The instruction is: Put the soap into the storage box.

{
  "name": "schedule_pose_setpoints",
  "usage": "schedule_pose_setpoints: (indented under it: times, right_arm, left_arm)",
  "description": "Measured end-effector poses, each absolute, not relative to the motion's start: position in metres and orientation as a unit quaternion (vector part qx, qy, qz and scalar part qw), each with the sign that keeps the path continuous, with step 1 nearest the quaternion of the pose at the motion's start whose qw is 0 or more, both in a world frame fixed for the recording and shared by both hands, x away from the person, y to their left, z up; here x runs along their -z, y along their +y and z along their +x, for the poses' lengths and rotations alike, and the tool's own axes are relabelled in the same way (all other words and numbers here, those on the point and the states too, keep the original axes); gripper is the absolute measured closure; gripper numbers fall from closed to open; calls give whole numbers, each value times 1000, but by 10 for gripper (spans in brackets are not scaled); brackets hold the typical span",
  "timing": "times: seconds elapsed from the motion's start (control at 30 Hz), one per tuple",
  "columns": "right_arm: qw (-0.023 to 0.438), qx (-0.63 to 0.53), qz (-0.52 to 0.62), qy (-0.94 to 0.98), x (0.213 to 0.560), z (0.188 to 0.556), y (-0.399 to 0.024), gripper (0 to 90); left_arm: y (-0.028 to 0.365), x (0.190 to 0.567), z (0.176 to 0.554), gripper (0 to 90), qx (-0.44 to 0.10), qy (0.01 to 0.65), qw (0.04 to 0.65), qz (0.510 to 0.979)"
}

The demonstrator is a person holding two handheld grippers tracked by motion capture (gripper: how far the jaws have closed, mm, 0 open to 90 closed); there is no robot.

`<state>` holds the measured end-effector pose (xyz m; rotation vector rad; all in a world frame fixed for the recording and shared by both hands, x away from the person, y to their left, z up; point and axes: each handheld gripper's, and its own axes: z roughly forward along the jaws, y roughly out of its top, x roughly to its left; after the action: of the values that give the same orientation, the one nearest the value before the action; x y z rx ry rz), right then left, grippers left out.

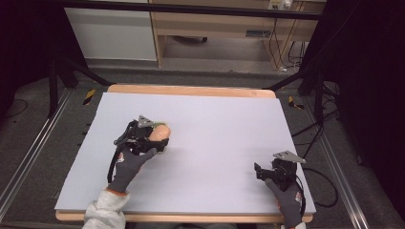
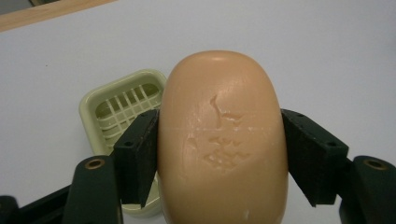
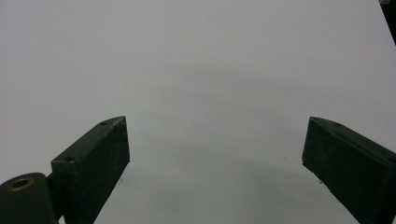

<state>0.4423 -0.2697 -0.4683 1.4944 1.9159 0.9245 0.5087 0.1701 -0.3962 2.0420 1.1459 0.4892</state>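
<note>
Soap sits clamped in the left tool; lower it level into the green dish. Right tool rests apart.

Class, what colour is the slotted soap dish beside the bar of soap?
Pale green; the soap dish shows best in the left gripper view.

Table: pale grey sheet over a wooden top.
Wood edge shows along the far and near sides. A pale green soap dish with a slotted grid floor lies directly on the sheet, left of centre.
</note>
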Motion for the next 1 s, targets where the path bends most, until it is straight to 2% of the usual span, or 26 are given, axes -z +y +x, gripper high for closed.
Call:
schedule_pose_setpoints:
  times: [1.0]
  right_arm:
    - [267, -340, 555, 710, 469, 443, -269, 78]
  left_arm:
    - [183, 411, 545, 319, -209, 484, 339, 779]
